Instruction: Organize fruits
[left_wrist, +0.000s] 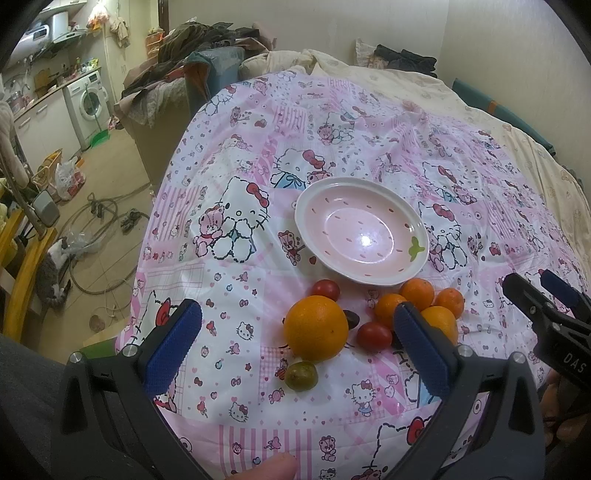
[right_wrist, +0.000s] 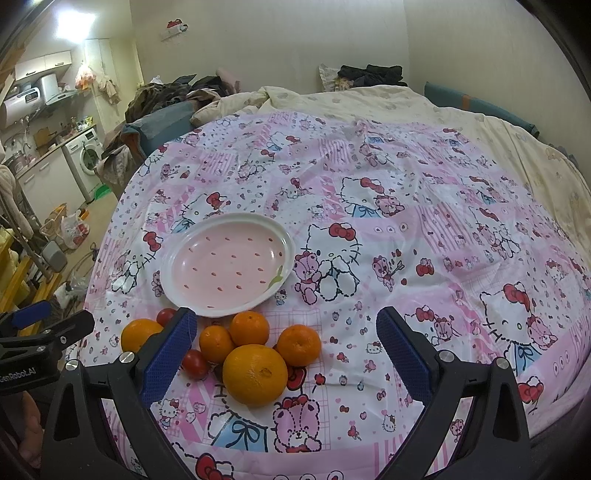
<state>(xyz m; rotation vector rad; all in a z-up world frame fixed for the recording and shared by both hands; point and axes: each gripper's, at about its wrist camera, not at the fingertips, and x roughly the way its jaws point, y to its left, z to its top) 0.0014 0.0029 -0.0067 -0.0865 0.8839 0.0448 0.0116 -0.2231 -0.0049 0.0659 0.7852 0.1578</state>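
Note:
An empty pink plate (left_wrist: 362, 232) (right_wrist: 229, 264) with a white rim lies on the Hello Kitty cloth (left_wrist: 258, 147). Just in front of it lies a cluster of fruit: a large orange (left_wrist: 317, 327) (right_wrist: 255, 374), several small tangerines (left_wrist: 417, 293) (right_wrist: 249, 328), cherry tomatoes (left_wrist: 373, 336) (right_wrist: 195, 363), a green olive-like fruit (left_wrist: 301, 375) and a dark fruit (left_wrist: 351, 318). My left gripper (left_wrist: 299, 332) is open and empty, low over the fruit, the large orange between its fingers. My right gripper (right_wrist: 286, 332) is open and empty, over the tangerines.
The cloth covers a bed with a cream duvet (right_wrist: 369, 103) behind. To the left the bed edge drops to a floor with hoses (left_wrist: 96, 221), bags and a cat (left_wrist: 55, 273). A clothes pile (left_wrist: 192, 48) and a washing machine (left_wrist: 88, 103) stand beyond.

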